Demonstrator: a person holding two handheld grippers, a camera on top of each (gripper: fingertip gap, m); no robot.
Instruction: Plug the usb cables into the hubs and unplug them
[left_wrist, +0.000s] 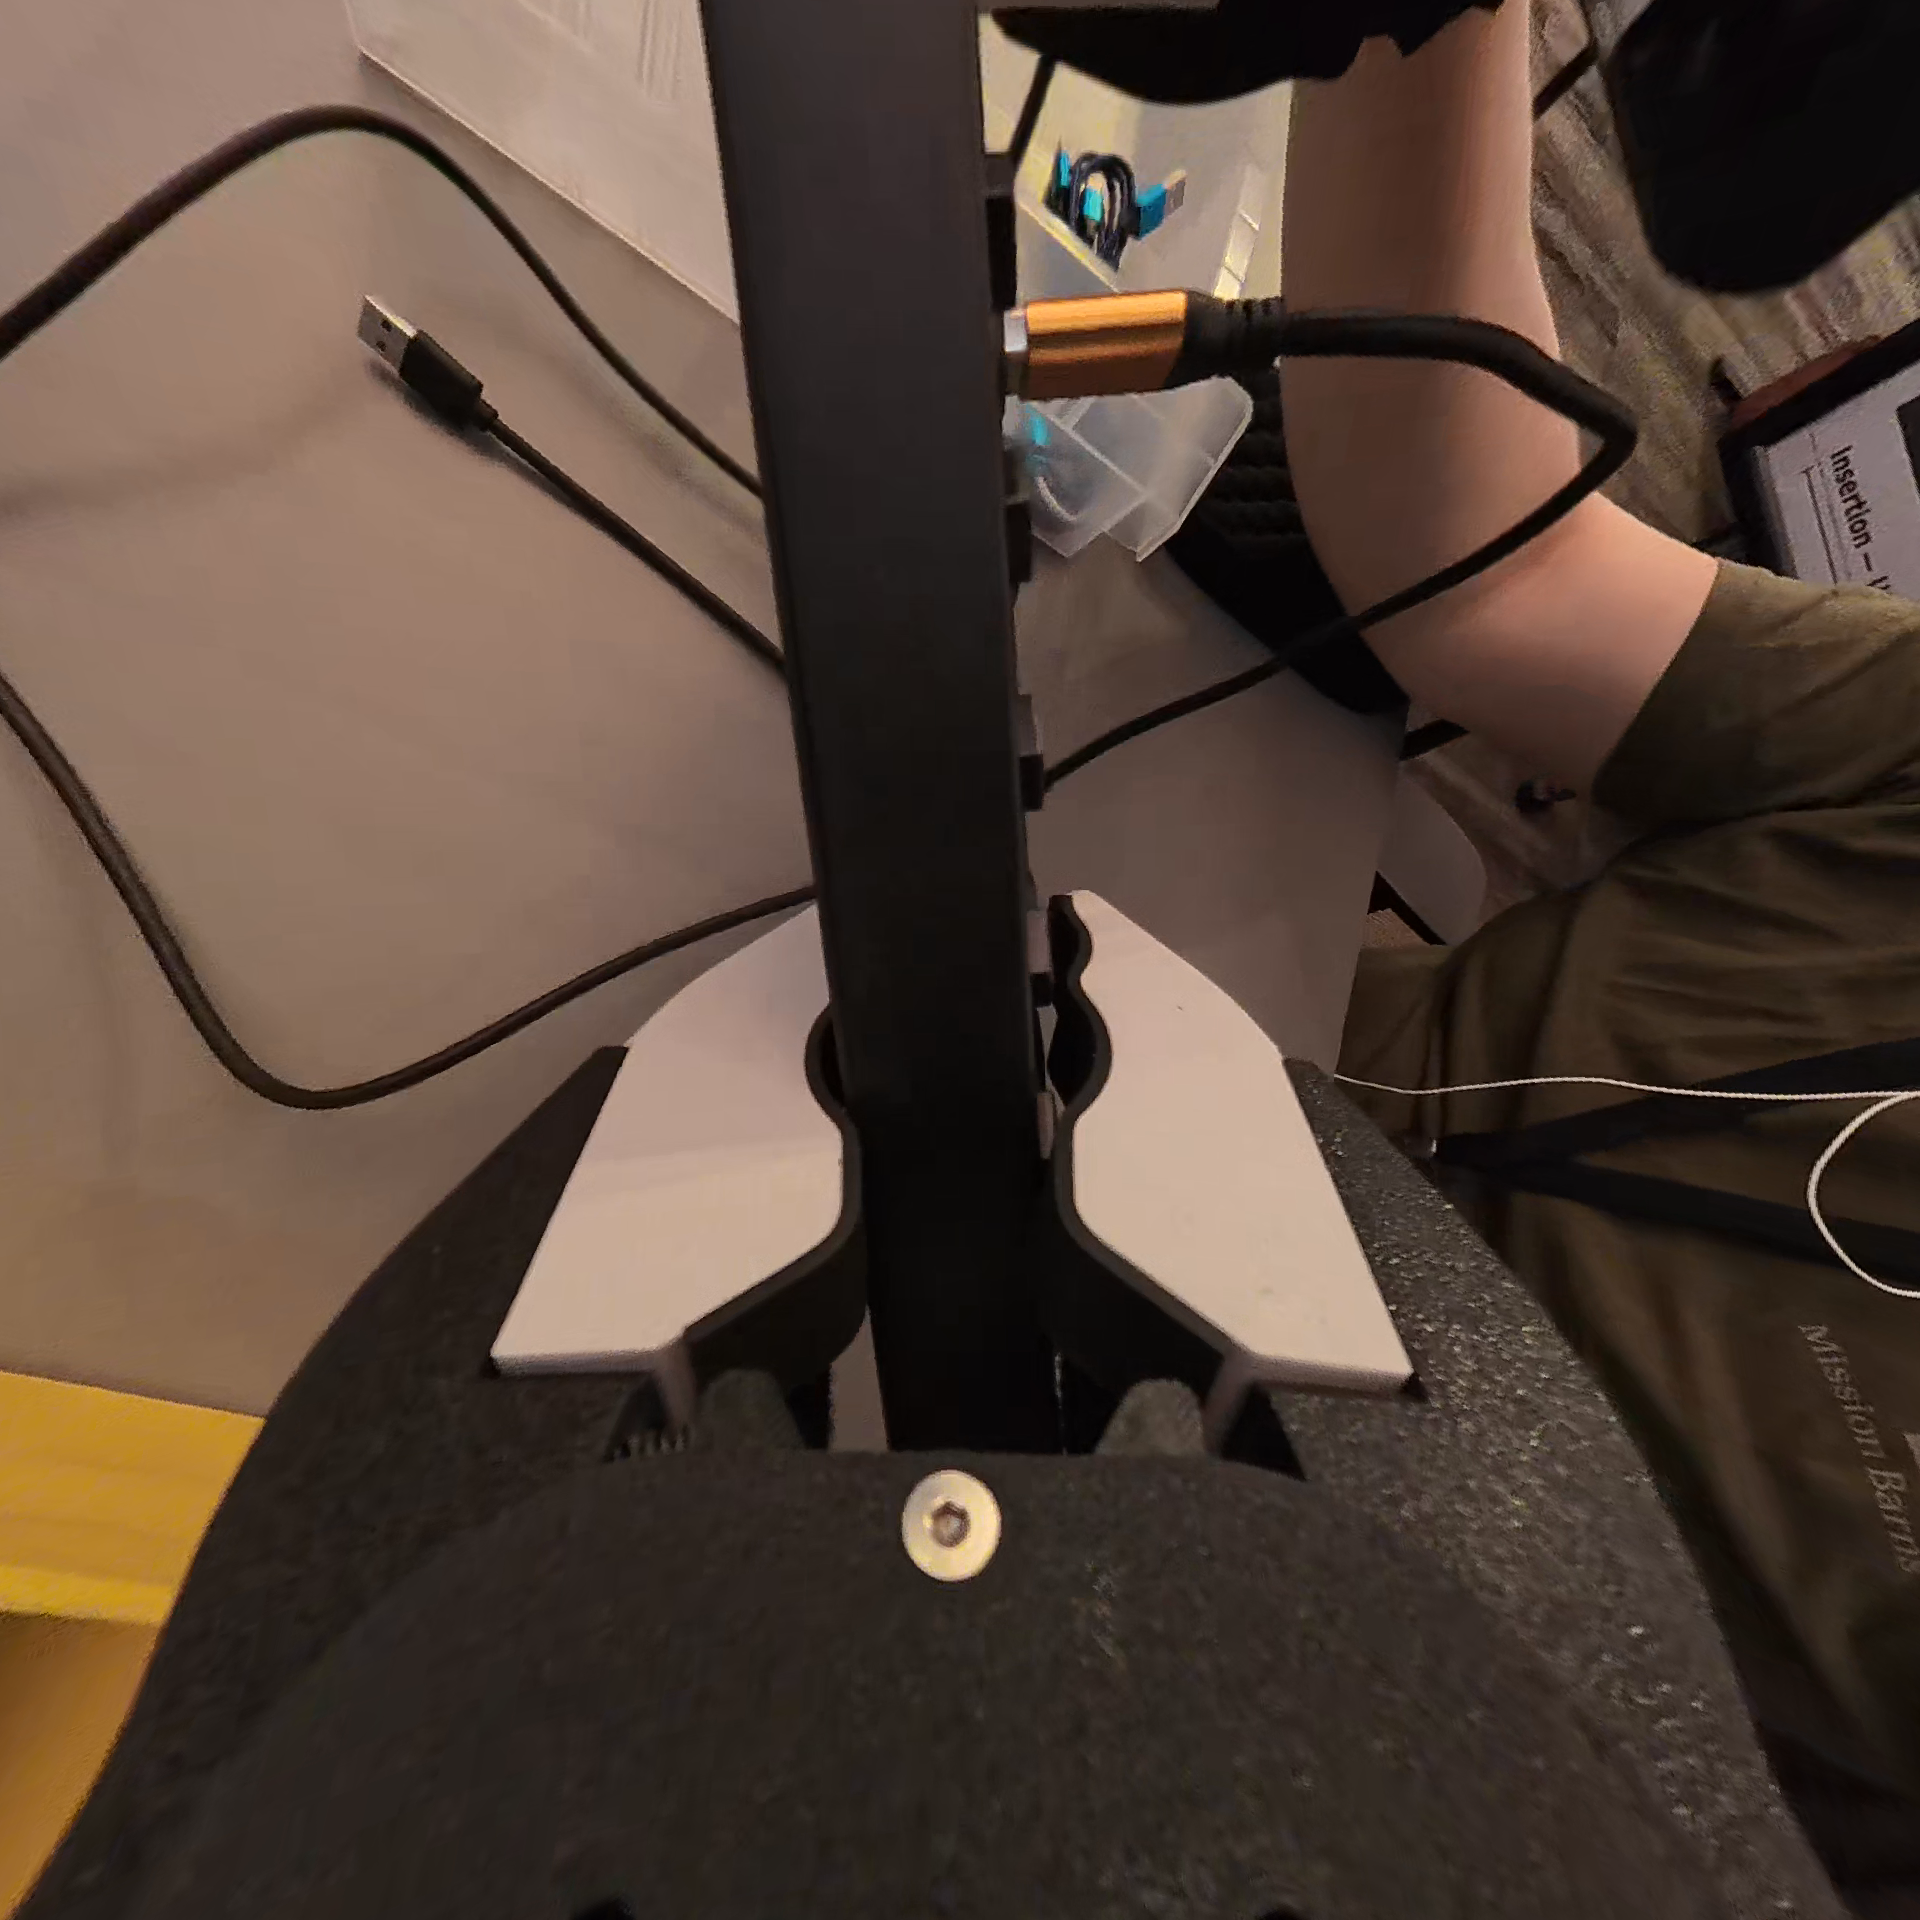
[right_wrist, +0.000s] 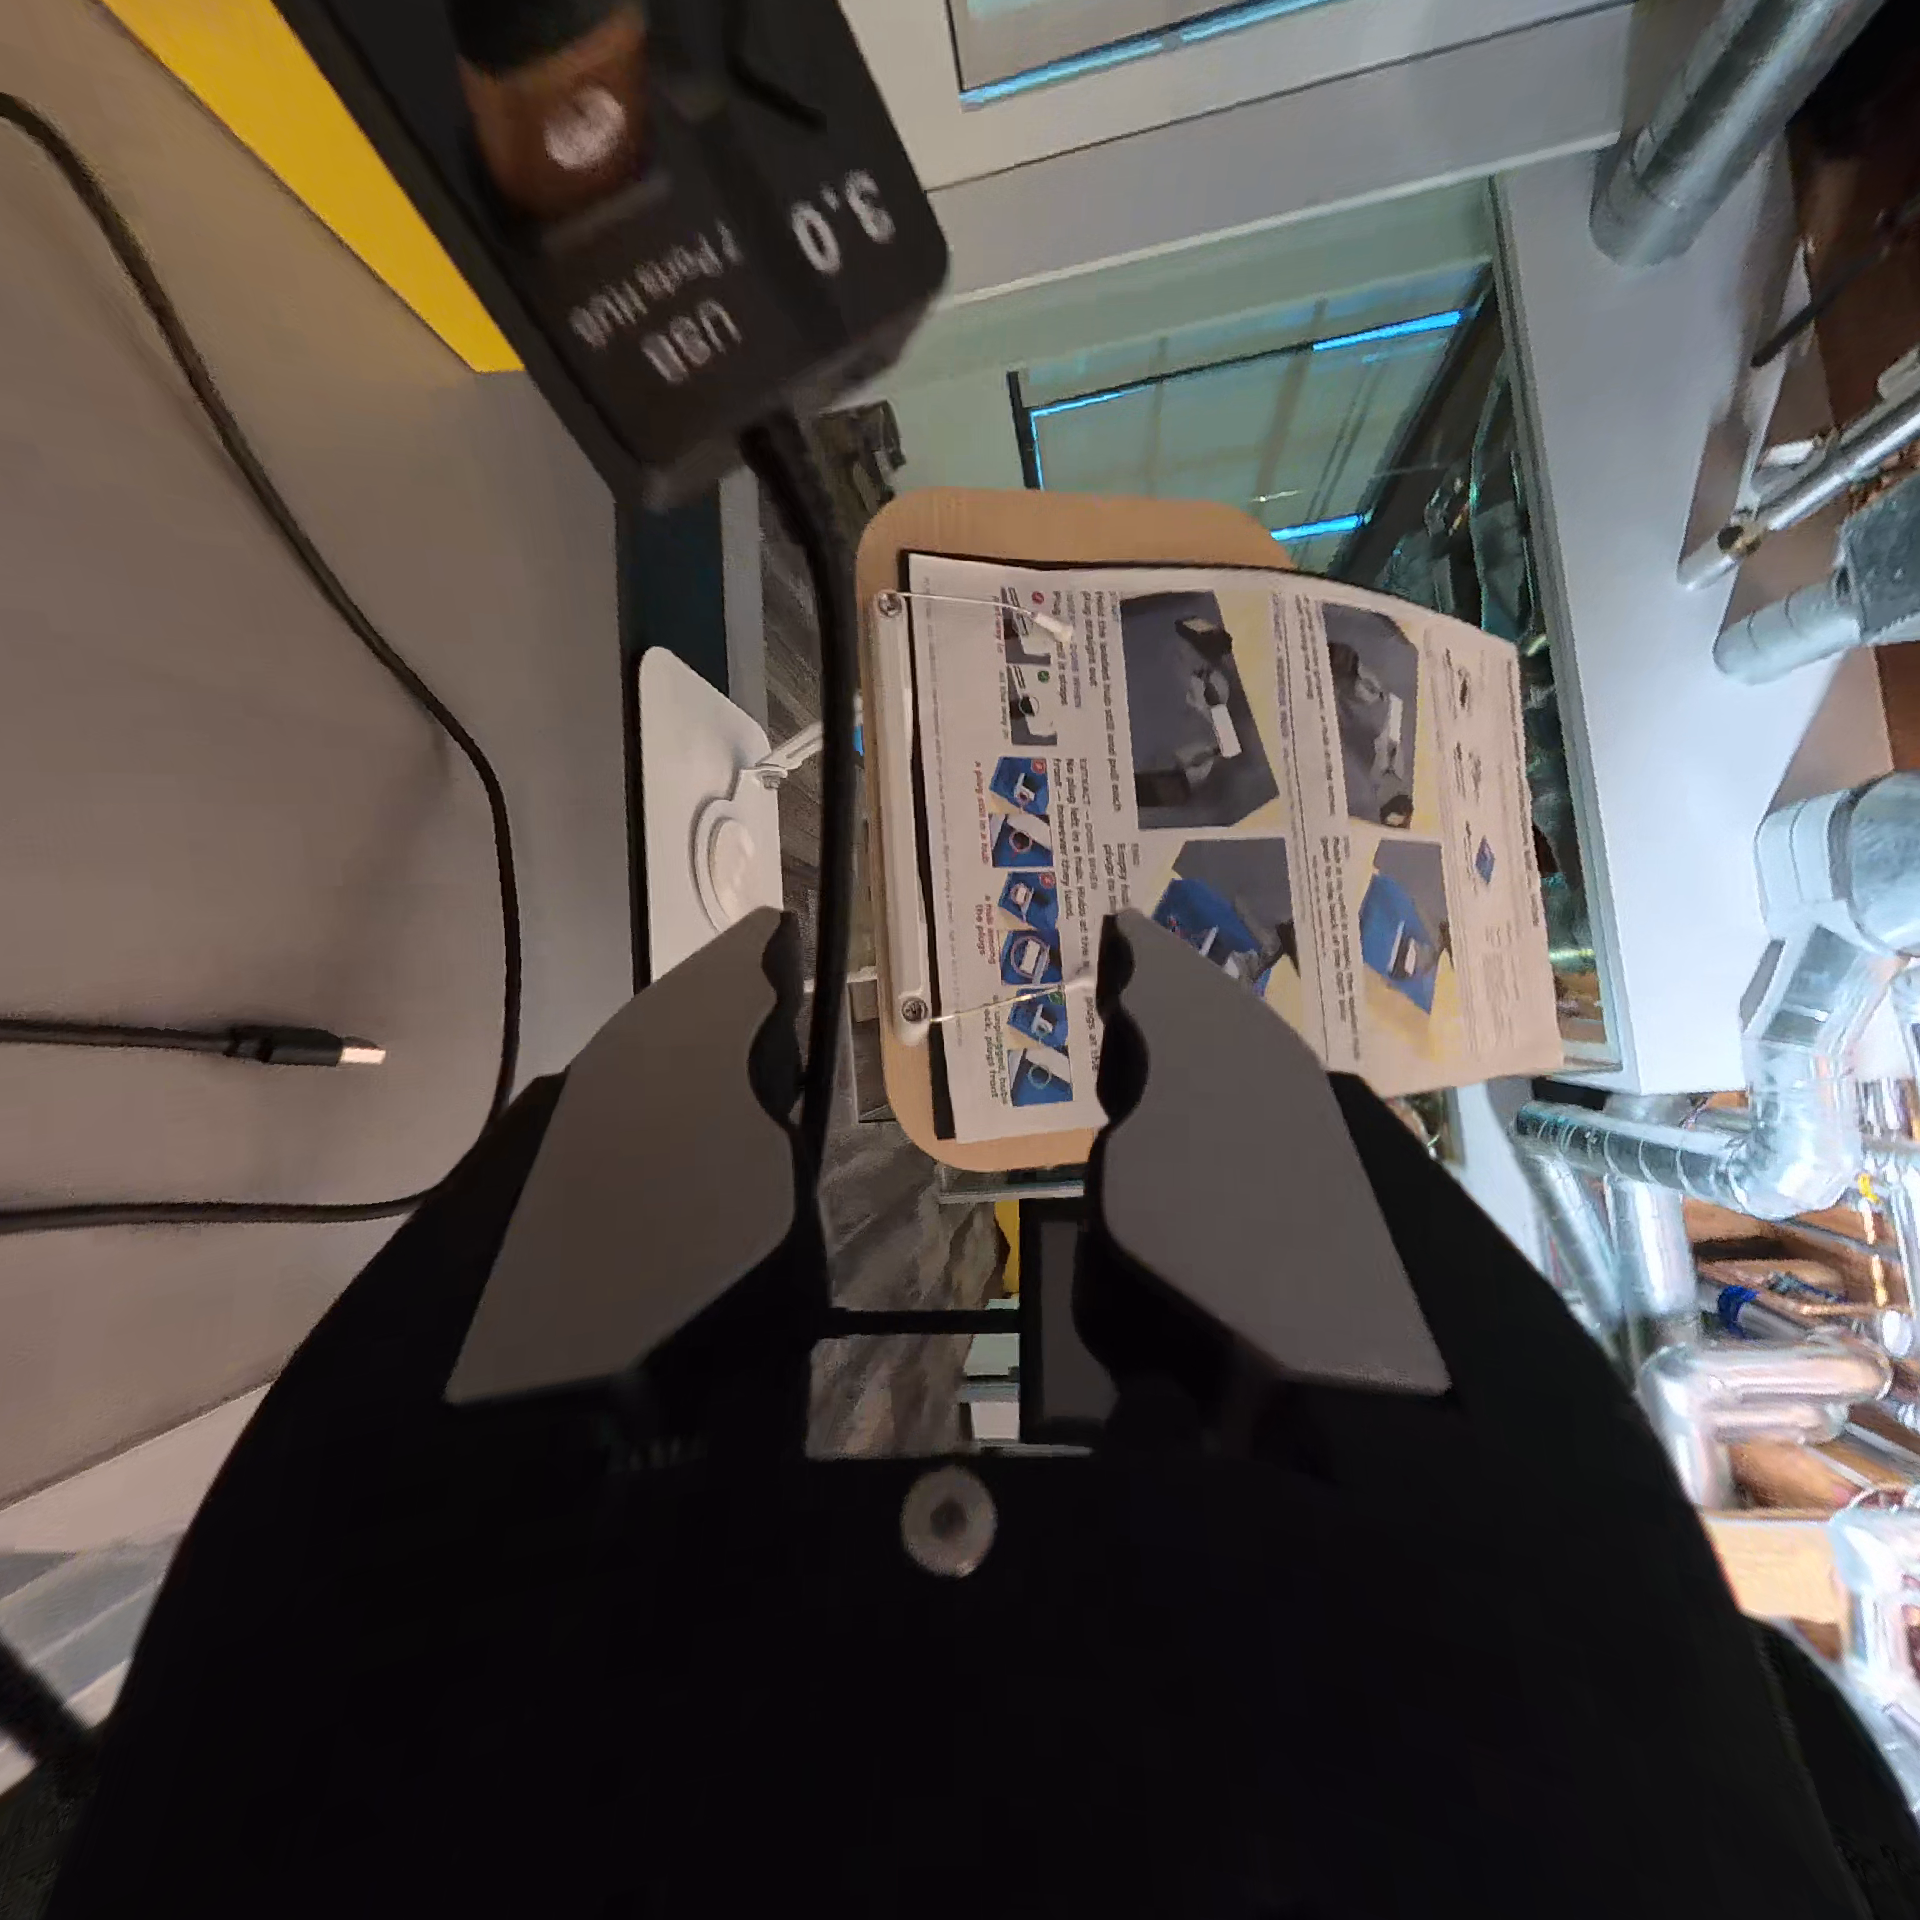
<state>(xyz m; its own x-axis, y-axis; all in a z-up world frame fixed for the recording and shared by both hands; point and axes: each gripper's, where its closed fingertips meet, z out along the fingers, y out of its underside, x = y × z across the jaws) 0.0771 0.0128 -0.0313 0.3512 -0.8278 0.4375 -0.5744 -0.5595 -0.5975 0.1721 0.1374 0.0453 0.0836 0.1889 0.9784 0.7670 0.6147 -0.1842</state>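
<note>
My left gripper (left_wrist: 935, 966) is shut on a long black USB hub (left_wrist: 873, 520) and holds it up off the grey table (left_wrist: 312, 727). An orange-cased USB plug (left_wrist: 1101, 343) with a black braided cable sits in a port on the hub's right side. A loose black USB plug (left_wrist: 416, 358) lies on the table to the left. In the right wrist view my right gripper (right_wrist: 948, 925) is open and empty, below the hub's end (right_wrist: 727, 260). The orange plug (right_wrist: 561, 114) shows end-on there. The hub's black cable (right_wrist: 831, 779) hangs between the fingers, close to the left one.
A clear plastic bin (left_wrist: 1132, 457) with blue cables stands behind the hub. A person's forearm (left_wrist: 1455, 520) and olive sleeve fill the right. Another loose plug (right_wrist: 312, 1049) lies on the table. A clipboard with an instruction sheet (right_wrist: 1195, 831) and a white pad (right_wrist: 707, 831) lie beyond the table edge. About 20 cm separates my left fingertips from my right. My right gripper is the nearer one to the loose black USB plug (left_wrist: 416, 358): about 15 cm, against 25 cm.
</note>
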